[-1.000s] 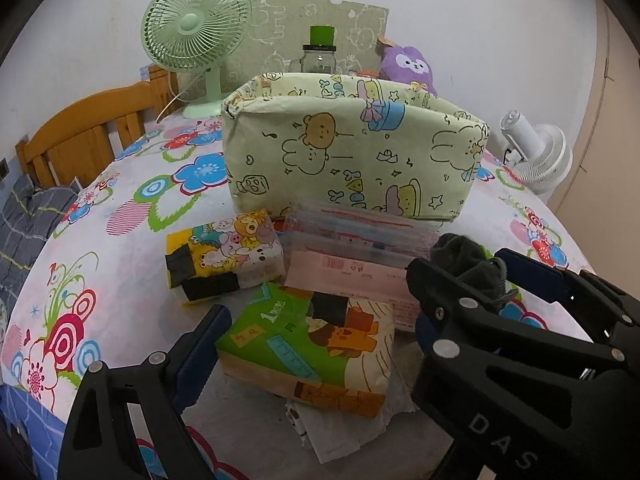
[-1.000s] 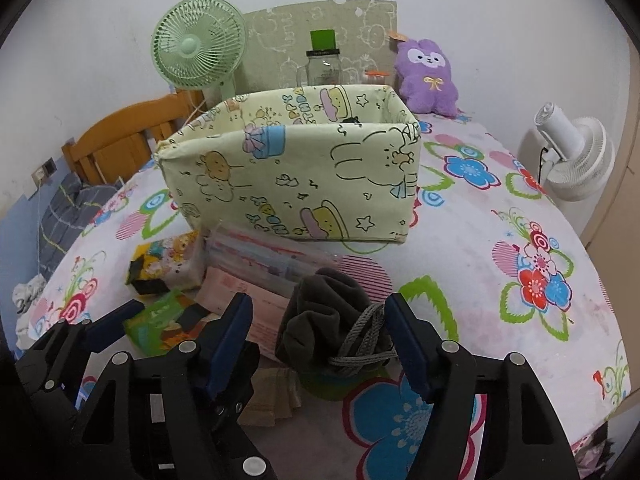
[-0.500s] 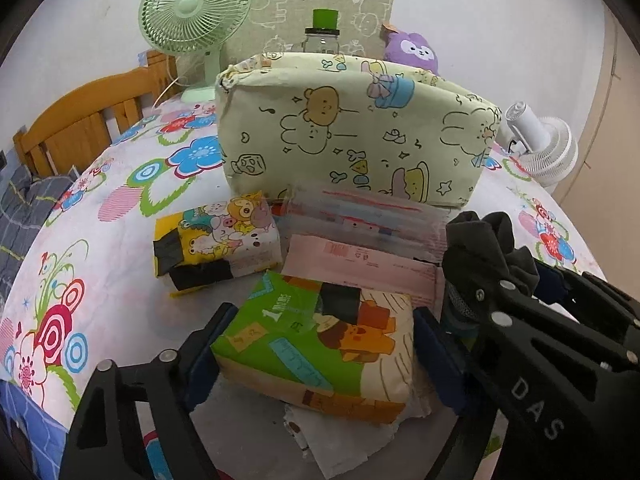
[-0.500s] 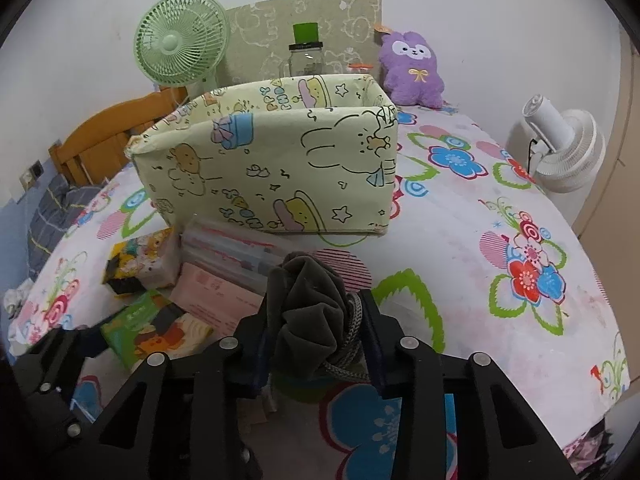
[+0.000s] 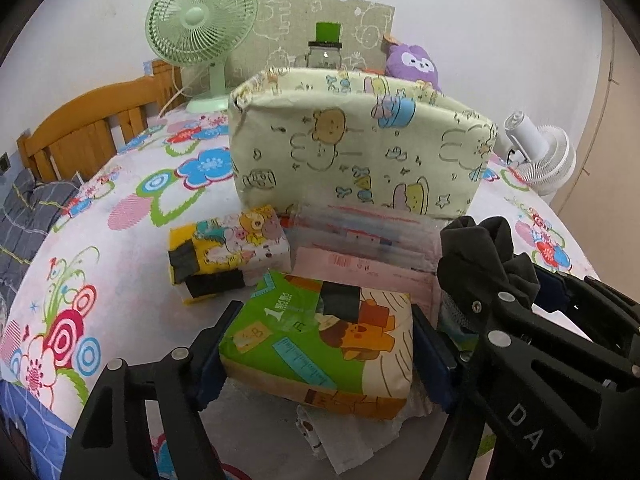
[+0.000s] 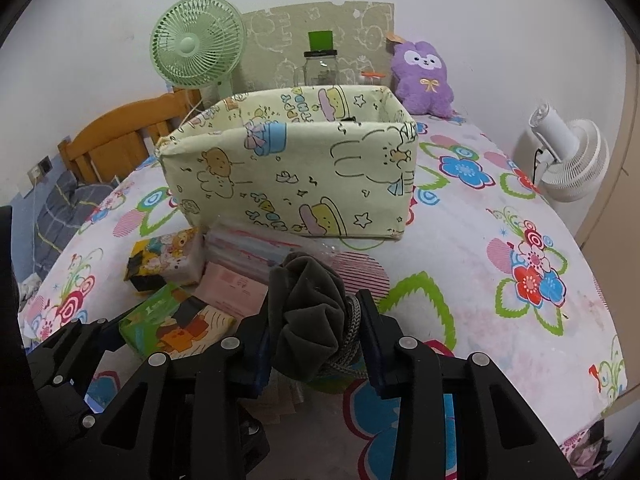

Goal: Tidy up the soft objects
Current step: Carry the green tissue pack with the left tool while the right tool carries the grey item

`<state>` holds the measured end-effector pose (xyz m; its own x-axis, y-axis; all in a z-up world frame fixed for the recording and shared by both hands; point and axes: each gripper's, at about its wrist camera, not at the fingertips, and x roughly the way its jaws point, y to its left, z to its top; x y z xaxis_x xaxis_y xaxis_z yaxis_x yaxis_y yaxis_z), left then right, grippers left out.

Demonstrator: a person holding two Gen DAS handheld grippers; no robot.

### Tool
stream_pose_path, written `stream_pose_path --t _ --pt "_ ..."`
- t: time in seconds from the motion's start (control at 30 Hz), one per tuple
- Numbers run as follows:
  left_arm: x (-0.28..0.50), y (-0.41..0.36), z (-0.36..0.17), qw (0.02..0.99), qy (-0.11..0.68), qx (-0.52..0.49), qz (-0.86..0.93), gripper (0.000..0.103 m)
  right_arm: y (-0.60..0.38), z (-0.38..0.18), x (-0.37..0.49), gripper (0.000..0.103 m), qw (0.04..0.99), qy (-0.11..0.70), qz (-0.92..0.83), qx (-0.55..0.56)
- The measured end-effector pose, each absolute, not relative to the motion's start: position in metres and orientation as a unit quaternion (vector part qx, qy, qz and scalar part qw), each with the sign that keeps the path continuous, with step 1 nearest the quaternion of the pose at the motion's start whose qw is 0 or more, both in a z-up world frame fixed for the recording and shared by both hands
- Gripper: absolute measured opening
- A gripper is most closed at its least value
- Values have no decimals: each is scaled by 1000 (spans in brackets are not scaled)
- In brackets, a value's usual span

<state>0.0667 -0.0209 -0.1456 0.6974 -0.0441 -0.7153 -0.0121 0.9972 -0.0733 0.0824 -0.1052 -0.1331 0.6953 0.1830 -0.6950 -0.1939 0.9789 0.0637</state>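
Flowery bedsheet [image 6: 480,240] everywhere, that's the work surface, with a white wall behind it.

Right gripper [image 6: 316,332] is clamped on a dark grey drawstring pouch [image 6: 308,312]. Both pads squeeze its sides, the cloth bunches up above the fingers, and the grey cord hangs against the right pad. Pouch sits near the front edge of the bed, just in front of the pile of packs.

Left gripper [image 5: 316,348] has its jaws closing around a green tissue pack [image 5: 320,340], the one with the orange bear on it. The blue pads are right at its two short ends; looks like they touch, but I can't tell if they're really pressing yet. The pack lies on some crumpled white paper [image 5: 352,436].

Going outward: a pink pack [image 5: 360,268] and a clear plastic sleeve [image 5: 360,236] lie just behind the green one, and a yellow cartoon tissue pack [image 5: 228,252] sits to their left. Behind all that stands the pale yellow fabric bin [image 6: 292,168] with bears and bunnies printed on it, open on top.

Farther back there's a green desk fan [image 6: 196,48], a glass jar [image 6: 320,68] with a green lid, and a purple plush [image 6: 424,76] against the wall. A white fan [image 6: 568,160] stands off the right side, and a wooden headboard [image 5: 88,128] is at the left.
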Motion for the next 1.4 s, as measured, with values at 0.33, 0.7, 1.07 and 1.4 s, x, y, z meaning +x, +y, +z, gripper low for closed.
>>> stream_pose_path --t 0.33,0.7,1.07,1.4 --pt "63 -26 -121 932 361 -34 -11 79 -109 -110 77 40 930 354 101 1" --pt "58 -32 -89 943 333 -22 -9 79 -114 -77 70 40 940 326 102 2" --pt "56 -41 -59 951 310 -10 -12 79 -120 -48 66 40 948 302 105 3" --pt "60 -47 -38 955 298 4 -6 79 -124 -25 67 40 952 287 104 7"
